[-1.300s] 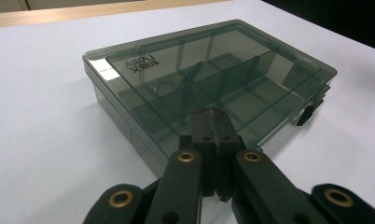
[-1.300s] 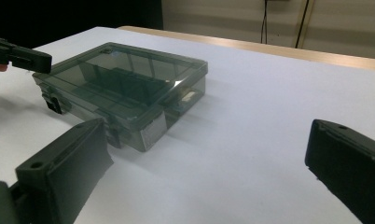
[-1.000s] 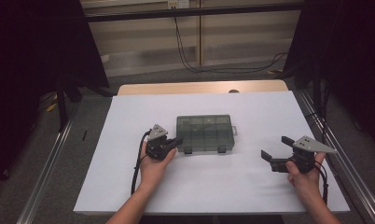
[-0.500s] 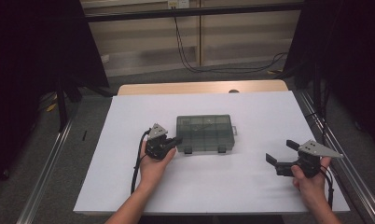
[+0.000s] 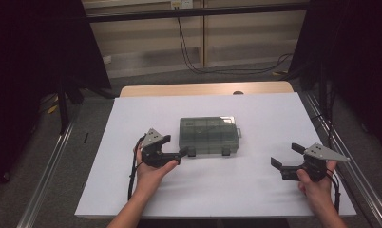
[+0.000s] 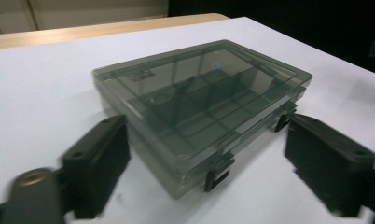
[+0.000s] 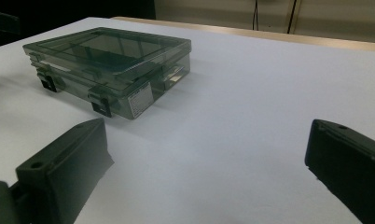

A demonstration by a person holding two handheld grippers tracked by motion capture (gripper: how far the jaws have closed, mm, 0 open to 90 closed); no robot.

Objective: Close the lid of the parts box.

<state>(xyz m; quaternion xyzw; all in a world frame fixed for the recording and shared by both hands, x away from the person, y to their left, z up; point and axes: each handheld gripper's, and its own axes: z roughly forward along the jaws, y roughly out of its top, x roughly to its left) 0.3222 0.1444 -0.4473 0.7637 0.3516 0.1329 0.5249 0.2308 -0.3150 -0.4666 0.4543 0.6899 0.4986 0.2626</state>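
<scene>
A smoky, see-through compartment box (image 5: pixel 209 135) lies shut in the middle of the white table top, its black latches facing me. My left gripper (image 5: pixel 176 146) is at the box's near left corner. Its jaws have just been opening and now stand wide apart on either side of that corner (image 6: pixel 199 93), not pressing on it. My right gripper (image 5: pixel 285 155) hovers open over bare table, well right of the box (image 7: pixel 111 60), with nothing between its fingers.
A white sheet (image 5: pixel 132 190) covers the table, with a strip of wood (image 5: pixel 203 89) showing at the far edge. Metal rails (image 5: pixel 339 147) run along both sides. Dark curtains and floor cables lie beyond.
The left gripper's jaws have spread apart at the box's corner. The right hand has drifted slightly toward the near right edge.
</scene>
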